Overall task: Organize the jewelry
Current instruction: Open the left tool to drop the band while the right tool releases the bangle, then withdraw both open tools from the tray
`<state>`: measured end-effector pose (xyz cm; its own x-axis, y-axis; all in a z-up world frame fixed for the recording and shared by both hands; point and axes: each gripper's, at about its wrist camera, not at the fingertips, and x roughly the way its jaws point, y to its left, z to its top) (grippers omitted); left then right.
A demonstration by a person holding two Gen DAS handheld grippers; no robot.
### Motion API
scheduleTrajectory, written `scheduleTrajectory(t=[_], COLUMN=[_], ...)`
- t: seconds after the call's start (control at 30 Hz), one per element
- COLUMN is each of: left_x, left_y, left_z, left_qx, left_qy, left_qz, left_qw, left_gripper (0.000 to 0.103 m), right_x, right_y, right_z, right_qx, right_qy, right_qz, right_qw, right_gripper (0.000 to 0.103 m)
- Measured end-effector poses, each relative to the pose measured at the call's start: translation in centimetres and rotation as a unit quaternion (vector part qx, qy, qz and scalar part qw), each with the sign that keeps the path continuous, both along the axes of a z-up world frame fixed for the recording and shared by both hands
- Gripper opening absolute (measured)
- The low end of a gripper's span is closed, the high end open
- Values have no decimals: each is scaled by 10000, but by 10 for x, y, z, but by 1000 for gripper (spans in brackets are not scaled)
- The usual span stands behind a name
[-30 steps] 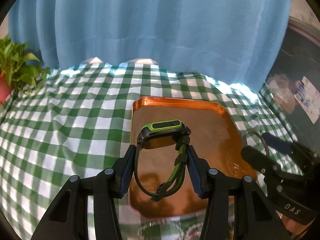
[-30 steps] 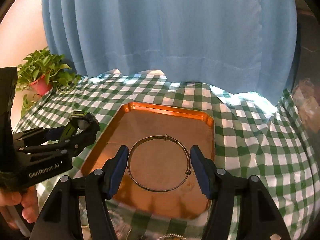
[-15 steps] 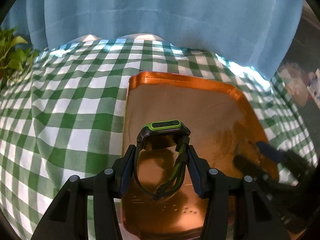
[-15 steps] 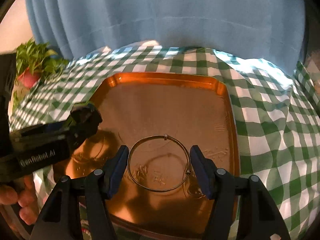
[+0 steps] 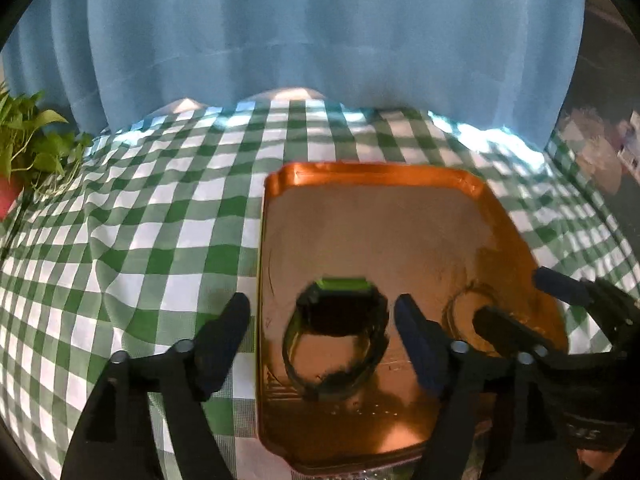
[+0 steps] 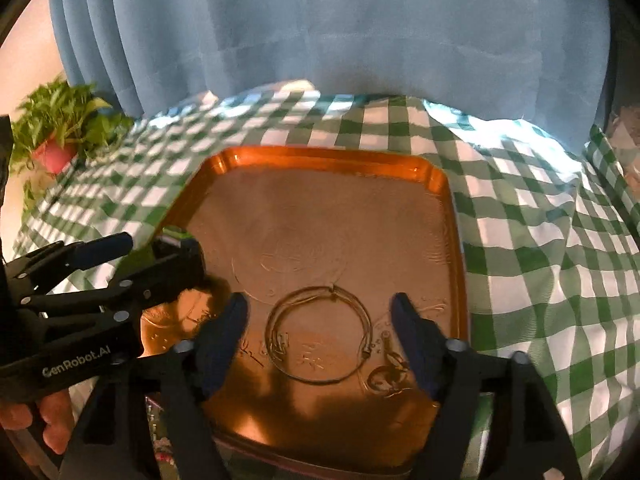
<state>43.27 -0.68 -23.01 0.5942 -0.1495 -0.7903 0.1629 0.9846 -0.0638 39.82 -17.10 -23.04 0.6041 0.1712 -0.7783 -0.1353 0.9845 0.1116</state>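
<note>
**Watch and bangle lying on the copper tray, both grippers spread**

While the watch (image 5: 335,338) lay on the copper tray (image 5: 372,220), it sat between the two fingers of the left gripper (image 5: 322,316) and touched neither of them. Its green and black face pointed away from the camera, and its strap made a loop toward the fingers' base. The left gripper's fingers (image 5: 224,336) were spread wide; the left one was over the checkered cloth (image 5: 120,220), just outside the tray's edge, and the right one was over the tray.

In the right wrist view, the thin metal bangle (image 6: 320,334) lay flat on the tray between the fingers of the right gripper (image 6: 320,316), with a gap on each side. These fingers (image 6: 412,336) were also spread and pinched nothing. The left gripper appeared to the left of them, low over the tray's left edge. Beyond the fingertips were the far rim of the tray, the cloth, and a blue curtain (image 6: 340,32). A potted plant (image 6: 60,132) stood far to the left.
</note>
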Motion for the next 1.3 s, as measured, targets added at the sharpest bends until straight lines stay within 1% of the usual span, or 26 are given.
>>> scheduleTrajectory(t=[0.03,0.07,0.1,0.13,0.2,0.27,0.4,0.47,0.53,0.6,0.7,0.77,0.87,0.93,1.03,1.13,1.17,1.23,1.27,1.3], left_x=[-1,-2,-4,-5,-10,-16,-51,-69,-96,-128,-167,-194,-236,-264,-299,-330,-334,-340,-341,-343], left_y=[3,6,8,8,9,9,13,14,15,16,17,19,24,29,33,39,40,40,40,40], left_z=[2,4,9,12,21,30,52,61,70,78,84,88,98,104,112,116,115,109,106,103], left_qx=[-106,-194,-279,-280,-204,-106,-154,-170,-197,-94,-42,-50,-75,-139,-347,-642,-635,-411,-391,-414], left_qy=[21,28,10,-22,-49,-41,-259,-251,-266,-388,-288,-226,-272,-314,-392,-692,-732,-717,-749,-818], left_qz=[22,39,65,95,144,97,-37,-23,0,40,-46,-54,-67,-41,-64,-5,40,162,191,172], left_qw=[9999,9998,9996,9996,9997,9999,9995,9995,9995,9992,9996,9997,9996,9994,9986,9955,9953,9964,9962,9956], left_gripper=[83,83,83,83,83,83,83,83,83,83,83,83,84,84,84,85,86,86,86,86], right_x=[-2,-5,-6,-8,-9,-12,-32,-48,-71,-99,-140,-171,-210,-235,-267,-299,-307,-321,-326,-330], right_y=[-3,-7,-8,-8,-6,-5,-3,0,3,1,-1,1,2,4,5,5,6,11,12,11], right_z=[3,6,8,10,16,22,41,52,62,69,73,78,87,91,92,94,96,99,99,99], right_qx=[102,258,342,394,431,498,571,458,289,325,420,249,198,169,33,153,97,-226,-274,-199], right_qy=[-58,-119,-146,-157,-170,-252,-438,-539,-654,-697,-604,-577,-669,-666,-694,-953,-1063,-1217,-1238,-1251], right_qz=[-31,-43,-36,-20,18,71,227,302,348,330,350,368,394,364,232,192,175,196,282,335], right_qw=[9999,9996,9993,9991,9989,9984,9971,9970,9968,9965,9967,9973,9968,9970,9973,9952,9941,9921,9915,9914], right_gripper=[92,99,100,100,100,100,100,100,100,102,103,103,103,103,103,103,103,103,103,103])
